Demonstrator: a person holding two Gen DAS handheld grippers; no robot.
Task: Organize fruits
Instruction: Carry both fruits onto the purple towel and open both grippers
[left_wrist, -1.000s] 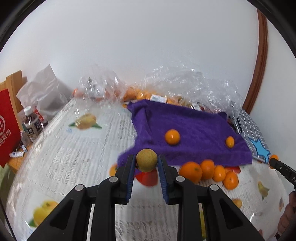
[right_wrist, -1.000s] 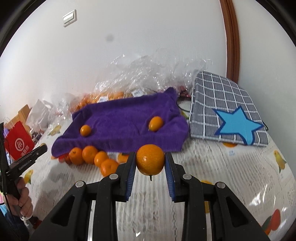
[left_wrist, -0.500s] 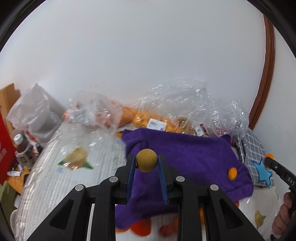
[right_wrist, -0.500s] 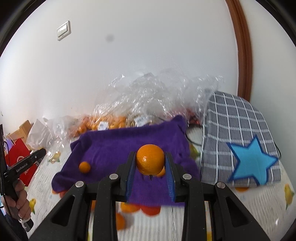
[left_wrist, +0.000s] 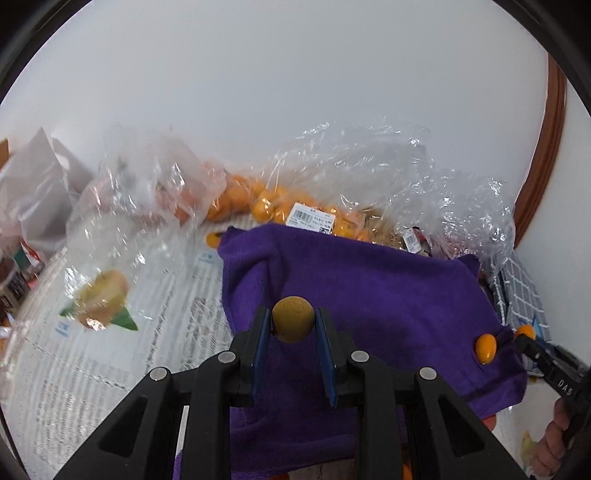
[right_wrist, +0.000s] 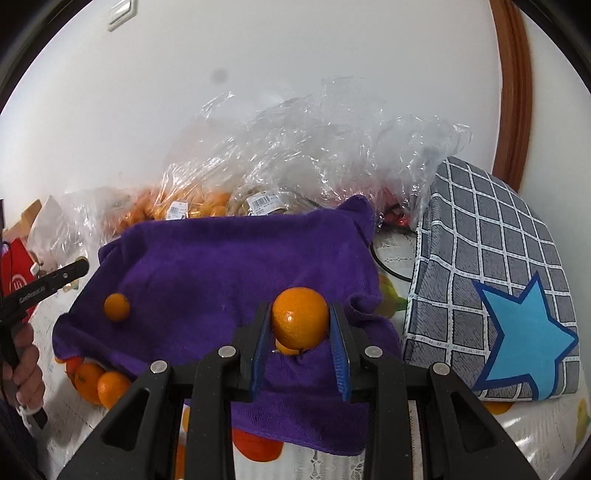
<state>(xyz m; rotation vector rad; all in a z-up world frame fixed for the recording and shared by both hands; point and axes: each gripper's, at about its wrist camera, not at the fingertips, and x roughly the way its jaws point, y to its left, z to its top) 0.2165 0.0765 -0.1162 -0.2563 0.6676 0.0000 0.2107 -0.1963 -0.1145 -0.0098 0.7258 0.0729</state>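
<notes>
Bright, even indoor light. Glare glints off the clear plastic bags (right_wrist: 314, 147) and glossy table cover (left_wrist: 92, 350). The left view's left side is blurred; fisheye bending and black vignette ring both frames.

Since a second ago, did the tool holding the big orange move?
Yes. The right tool, shut on the big orange, went forward over the purple towel; the loose oranges at the towel's front edge slid down-left.

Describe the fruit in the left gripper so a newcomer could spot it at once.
Find the purple towel spread before the clear bags. Above its near part, the left gripper pinches a small round fruit. It is dull brownish-yellow and matte, unlike the glossy orange kumquat lying on the towel.
</notes>
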